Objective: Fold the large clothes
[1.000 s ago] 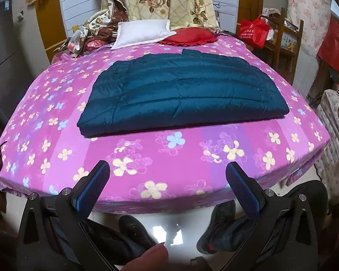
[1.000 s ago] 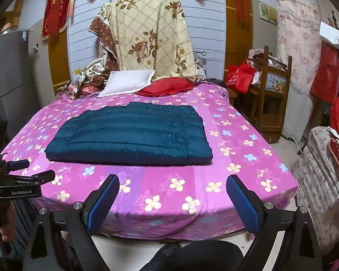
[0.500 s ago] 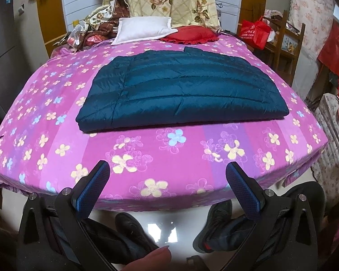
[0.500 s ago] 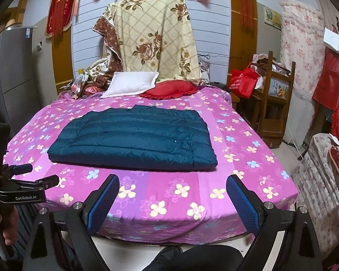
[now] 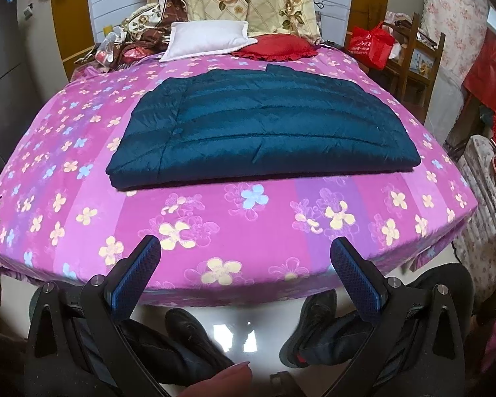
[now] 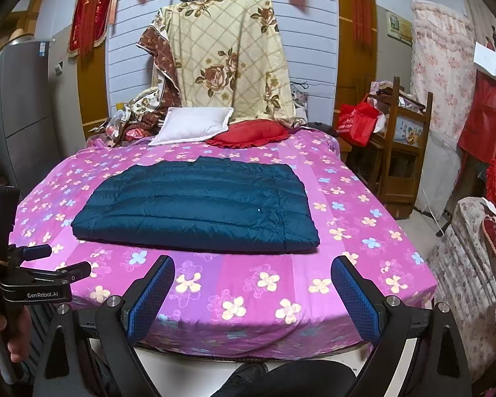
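While both tools, left tool (image 5: 244, 253) and right tool (image 6: 253, 273), hang spread wide and empty at the foot of a bed (image 6: 234, 284) with a pink flowered sheet, a folded teal quilted jacket (image 6: 198, 208) lies flat mid-mattress, before a white pillow (image 6: 193, 125) and red cushion (image 6: 248, 134); a wooden shelf (image 6: 403, 152) stands beside the bed.

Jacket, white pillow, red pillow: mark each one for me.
Jacket (image 6: 198, 208), right wrist view, middle of the quilted top.
White pillow (image 6: 193, 125), right wrist view, centre of its face.
Red pillow (image 5: 274, 47), left wrist view, middle of its top.
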